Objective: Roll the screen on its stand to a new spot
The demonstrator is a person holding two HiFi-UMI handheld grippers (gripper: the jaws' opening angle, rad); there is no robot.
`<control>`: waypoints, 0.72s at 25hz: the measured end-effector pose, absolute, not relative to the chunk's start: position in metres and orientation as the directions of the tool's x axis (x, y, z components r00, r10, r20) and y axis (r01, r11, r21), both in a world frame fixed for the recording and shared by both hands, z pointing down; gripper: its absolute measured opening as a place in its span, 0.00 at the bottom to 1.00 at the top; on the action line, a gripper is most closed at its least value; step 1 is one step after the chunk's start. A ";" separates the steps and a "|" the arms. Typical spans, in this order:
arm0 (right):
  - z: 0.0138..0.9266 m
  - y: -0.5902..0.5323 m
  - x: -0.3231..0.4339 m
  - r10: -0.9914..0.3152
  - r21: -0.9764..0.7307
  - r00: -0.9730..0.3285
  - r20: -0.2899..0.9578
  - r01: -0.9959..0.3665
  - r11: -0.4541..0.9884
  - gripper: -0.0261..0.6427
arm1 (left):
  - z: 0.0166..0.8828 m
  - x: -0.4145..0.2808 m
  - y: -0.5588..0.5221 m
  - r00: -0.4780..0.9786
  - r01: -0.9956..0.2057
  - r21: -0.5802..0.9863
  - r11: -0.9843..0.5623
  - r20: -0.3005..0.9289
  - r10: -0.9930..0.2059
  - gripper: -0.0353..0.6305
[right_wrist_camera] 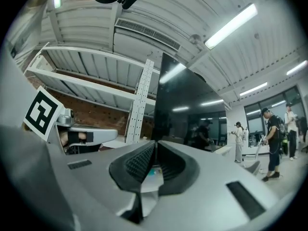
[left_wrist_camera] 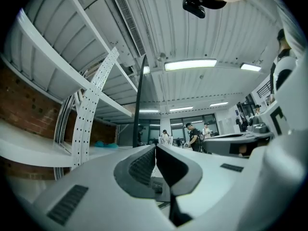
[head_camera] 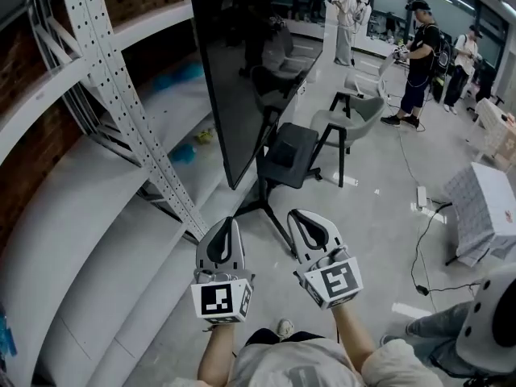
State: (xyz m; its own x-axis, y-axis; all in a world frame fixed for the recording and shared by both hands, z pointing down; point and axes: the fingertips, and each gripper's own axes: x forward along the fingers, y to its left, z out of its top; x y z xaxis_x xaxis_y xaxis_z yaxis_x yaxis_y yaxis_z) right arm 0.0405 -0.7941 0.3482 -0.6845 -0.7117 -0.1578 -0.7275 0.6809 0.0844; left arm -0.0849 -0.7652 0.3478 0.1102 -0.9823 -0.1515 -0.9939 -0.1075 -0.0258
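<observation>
A tall black screen stands on a black stand whose splayed legs rest on the floor just ahead of me. My left gripper and right gripper are held side by side short of those legs, touching nothing. Both are shut with nothing between the jaws. In the left gripper view the screen shows edge-on beyond the closed tips of the left gripper. In the right gripper view the screen's dark face rises beyond the closed tips of the right gripper.
White curved shelving with a perforated upright runs along the left, close to the screen. A black seat and grey chairs stand right of the stand. Cables and a white box lie on the floor. People stand far back.
</observation>
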 end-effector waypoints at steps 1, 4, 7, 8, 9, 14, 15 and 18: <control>0.347 -0.803 0.036 -0.703 0.082 -0.692 -0.164 -0.720 0.690 0.08 | 0.346 -0.089 -0.774 0.103 -0.995 -0.029 -0.100 -0.150 -0.983 0.08; 0.340 -0.822 0.017 -0.680 0.073 -0.713 -0.169 -0.697 0.713 0.08 | 0.339 -0.103 -0.795 0.091 -0.996 -0.038 -0.086 -0.153 -0.984 0.08; 0.342 -0.836 0.004 -0.677 0.062 -0.716 -0.168 -0.693 0.718 0.08 | 0.333 -0.114 -0.811 0.094 -0.995 -0.037 -0.089 -0.160 -0.983 0.08; 0.343 -0.839 -0.001 -0.681 0.059 -0.715 -0.160 -0.696 0.716 0.08 | 0.331 -0.116 -0.816 0.098 -0.995 -0.037 -0.094 -0.158 -0.982 0.08; 0.343 -0.843 -0.005 -0.684 0.056 -0.713 -0.151 -0.698 0.714 0.08 | 0.328 -0.119 -0.822 0.105 -0.994 -0.038 -0.100 -0.156 -0.982 0.08; 0.340 -0.857 -0.030 -0.687 0.062 -0.713 -0.136 -0.699 0.713 0.08 | 0.319 -0.137 -0.851 0.146 -0.989 -0.043 -0.141 -0.150 -0.978 0.08; 0.340 -0.860 -0.036 -0.689 0.054 -0.713 -0.131 -0.699 0.713 0.08 | 0.318 -0.141 -0.855 0.156 -0.988 -0.040 -0.151 -0.154 -0.976 0.08; 0.345 -0.871 -0.053 -0.691 0.015 -0.713 -0.119 -0.697 0.717 0.18 | 0.317 -0.150 -0.868 0.217 -0.976 -0.014 -0.217 -0.147 -0.965 0.21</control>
State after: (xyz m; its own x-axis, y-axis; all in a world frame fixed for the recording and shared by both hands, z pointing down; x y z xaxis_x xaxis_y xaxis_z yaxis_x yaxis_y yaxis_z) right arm -0.0528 -0.8711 0.3448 -0.7133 -0.6907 -0.1189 -0.6968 0.7171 0.0151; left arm -0.1504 -0.8677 0.3174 0.2168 -0.9650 -0.1474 -0.9760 -0.2171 -0.0142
